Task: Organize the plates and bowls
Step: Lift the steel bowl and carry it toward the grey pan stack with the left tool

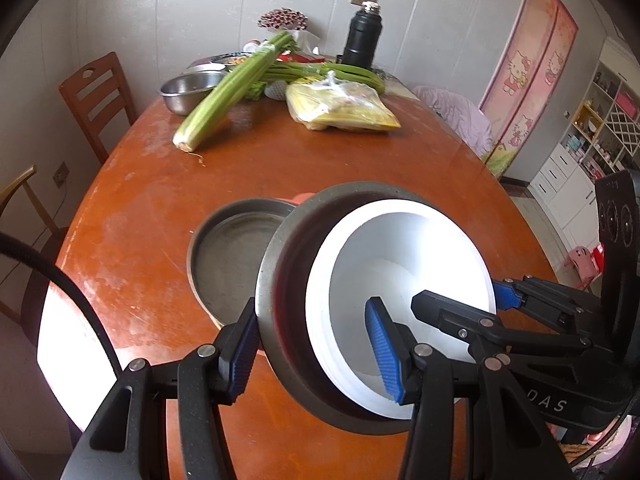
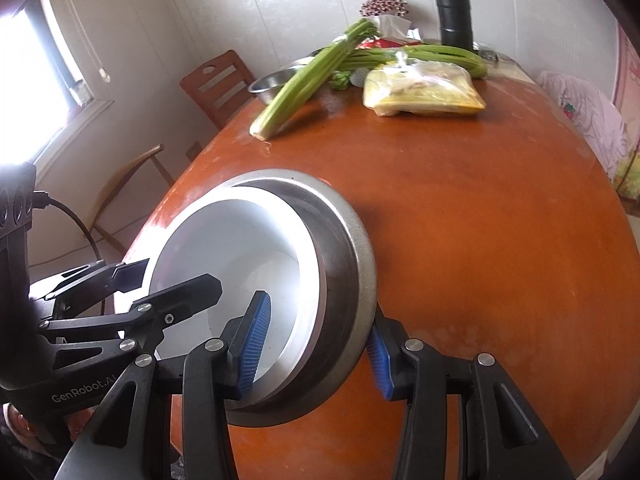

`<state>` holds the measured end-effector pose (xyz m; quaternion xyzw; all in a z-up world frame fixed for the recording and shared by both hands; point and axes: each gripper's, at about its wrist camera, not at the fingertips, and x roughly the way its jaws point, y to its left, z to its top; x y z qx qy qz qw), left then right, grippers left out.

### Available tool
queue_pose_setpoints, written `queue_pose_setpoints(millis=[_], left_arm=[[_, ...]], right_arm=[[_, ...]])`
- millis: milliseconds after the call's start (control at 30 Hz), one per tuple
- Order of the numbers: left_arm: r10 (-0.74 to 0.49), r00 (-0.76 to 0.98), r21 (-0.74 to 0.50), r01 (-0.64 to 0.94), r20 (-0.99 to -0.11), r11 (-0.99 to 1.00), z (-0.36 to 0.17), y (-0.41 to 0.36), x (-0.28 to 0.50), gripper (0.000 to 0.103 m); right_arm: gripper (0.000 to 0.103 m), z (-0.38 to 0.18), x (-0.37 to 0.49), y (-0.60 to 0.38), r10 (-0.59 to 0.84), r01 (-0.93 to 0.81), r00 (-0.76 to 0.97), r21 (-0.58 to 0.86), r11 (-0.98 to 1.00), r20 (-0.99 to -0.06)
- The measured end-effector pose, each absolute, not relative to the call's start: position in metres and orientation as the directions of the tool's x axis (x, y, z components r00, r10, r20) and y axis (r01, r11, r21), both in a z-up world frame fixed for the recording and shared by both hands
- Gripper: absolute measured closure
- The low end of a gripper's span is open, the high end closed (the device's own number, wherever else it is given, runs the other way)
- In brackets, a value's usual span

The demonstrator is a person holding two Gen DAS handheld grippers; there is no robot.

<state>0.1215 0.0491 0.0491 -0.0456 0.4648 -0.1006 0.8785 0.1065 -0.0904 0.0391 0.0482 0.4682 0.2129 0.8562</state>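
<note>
A grey metal bowl (image 1: 280,280) with a white bowl (image 1: 400,240) nested inside it is held above the brown table (image 1: 320,160) by both grippers. My left gripper (image 1: 314,350) is shut on the stack's near-left rim, one blue pad outside the metal wall and one inside the white bowl. My right gripper (image 2: 316,354) clamps the opposite rim of the metal bowl (image 2: 348,248) and white bowl (image 2: 232,248) the same way. Each gripper shows in the other's view: right gripper (image 1: 466,296), left gripper (image 2: 168,280). A shallow round metal plate (image 1: 228,256) lies on the table behind the stack.
At the table's far end lie celery stalks (image 1: 228,92), a steel bowl (image 1: 188,90), a yellow plastic bag (image 1: 344,108) and a black thermos (image 1: 362,40). Wooden chairs (image 1: 98,96) stand at the left. The table's right half (image 2: 500,220) is bare wood.
</note>
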Motion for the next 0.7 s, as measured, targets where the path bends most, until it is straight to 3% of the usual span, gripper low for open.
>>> queue_pose_setpoints(millis=[700], left_arm=[[-0.196, 0.523, -0.188, 0.070, -0.829, 0.980, 0.035, 0.093, 0.175, 0.052]], right_arm=[[0.055, 0.025, 0.172, -0.038, 0.420, -0.358, 0.402, 0.283, 0.890, -0.814]])
